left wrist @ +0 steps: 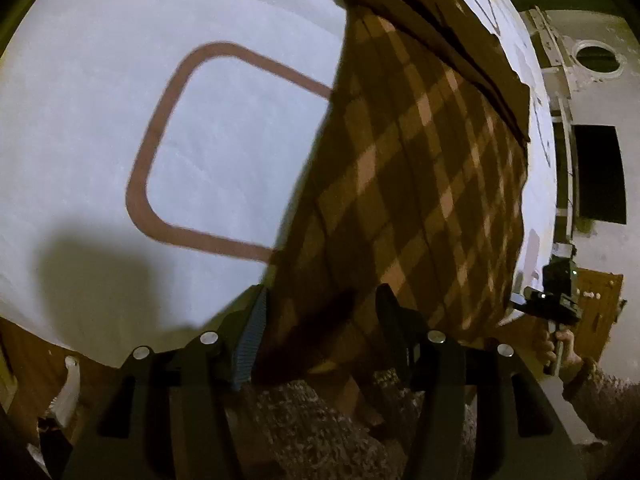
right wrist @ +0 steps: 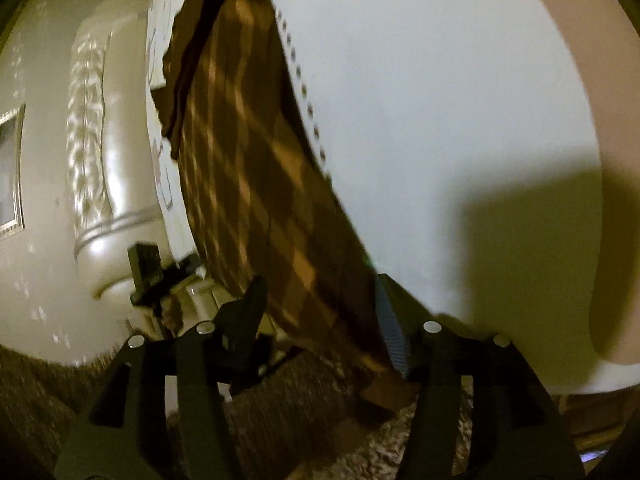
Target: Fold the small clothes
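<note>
While the left wrist view is pretty dim, you can make out the left gripper with its jaws standing fairly wide, and the brown plaid cloth hanging down between the fingers. The cloth touches the ribbed pad on one side, but there's a visible gap to the other finger, so I can't tell if it's actually pinched. That cloth stretches away from the camera, held up above a white bedsheet that has a brown rounded-rectangle outline printed on it. A dark shadow falls on the sheet near its close edge. Off to the side you see the right gripper with the person's hand around its handle, down at the cloth's other corner, plus a wooden door and pale walls behind it.

From the right wrist view, the right gripper also has its jaws well apart, cloth running down between them against the ribbed pad; same deal, can't say if it's gripped. The cloth looks blurry here. White sheet fills most of the frame, with a pinkish band along its far side and a big shadow across it. A cream padded headboard sits beyond, the left gripper showing in front of it.
</note>
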Available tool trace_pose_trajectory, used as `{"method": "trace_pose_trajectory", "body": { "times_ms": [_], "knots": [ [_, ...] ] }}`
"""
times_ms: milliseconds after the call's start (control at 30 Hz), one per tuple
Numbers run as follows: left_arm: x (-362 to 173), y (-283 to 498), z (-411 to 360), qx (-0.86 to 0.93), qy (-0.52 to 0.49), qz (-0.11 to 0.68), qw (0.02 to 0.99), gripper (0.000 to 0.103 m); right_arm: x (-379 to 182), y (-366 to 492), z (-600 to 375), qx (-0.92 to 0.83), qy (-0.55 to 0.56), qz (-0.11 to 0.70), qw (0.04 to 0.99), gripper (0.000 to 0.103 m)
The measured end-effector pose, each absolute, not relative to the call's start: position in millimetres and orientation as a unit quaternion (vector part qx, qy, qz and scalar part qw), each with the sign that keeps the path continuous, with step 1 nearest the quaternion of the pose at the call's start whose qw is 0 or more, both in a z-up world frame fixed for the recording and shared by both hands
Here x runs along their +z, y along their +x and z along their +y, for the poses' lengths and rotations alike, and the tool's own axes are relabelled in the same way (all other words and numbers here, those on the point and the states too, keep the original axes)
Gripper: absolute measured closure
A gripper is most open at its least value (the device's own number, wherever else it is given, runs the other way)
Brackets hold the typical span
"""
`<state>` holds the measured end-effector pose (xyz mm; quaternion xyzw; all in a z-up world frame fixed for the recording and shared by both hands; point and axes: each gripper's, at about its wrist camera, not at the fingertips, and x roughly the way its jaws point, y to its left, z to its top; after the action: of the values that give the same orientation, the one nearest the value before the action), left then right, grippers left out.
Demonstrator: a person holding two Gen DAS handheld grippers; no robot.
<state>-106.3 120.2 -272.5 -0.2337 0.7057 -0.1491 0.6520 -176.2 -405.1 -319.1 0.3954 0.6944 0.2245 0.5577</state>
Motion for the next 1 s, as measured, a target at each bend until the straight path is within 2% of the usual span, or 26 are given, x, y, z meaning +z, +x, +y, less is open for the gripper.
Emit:
{"method": "trace_pose_trajectory", "body": {
  "times_ms": [200, 300, 667, 833, 1000],
  "knots": [
    [-279.2, -116.8, 116.9, -0.184, -0.213, 0.719, 0.635, 0.048, -322.0, -180.6, -395.8, 0.247, 0.392, 0.705, 0.536, 0.043],
    [-281.9, -119.6, 120.8, -0.187, -0.236, 0.721, 0.625, 0.048, -323.6, -179.5, -391.6, 0.263, 0.397, 0.708, 0.522, 0.038],
    [-292.3, -125.3, 131.4, -0.207, -0.289, 0.722, 0.594, 0.048, -328.2, -176.8, -382.7, 0.296, 0.38, 0.715, 0.506, 0.037],
    [-291.1, -125.6, 129.3, -0.204, -0.285, 0.723, 0.595, 0.048, -329.0, -176.9, -379.3, 0.301, 0.384, 0.712, 0.505, 0.038],
    [-291.1, -126.6, 124.6, -0.21, -0.278, 0.729, 0.589, 0.048, -332.9, -179.7, -368.1, 0.315, 0.385, 0.714, 0.492, 0.048]
  ]
}}
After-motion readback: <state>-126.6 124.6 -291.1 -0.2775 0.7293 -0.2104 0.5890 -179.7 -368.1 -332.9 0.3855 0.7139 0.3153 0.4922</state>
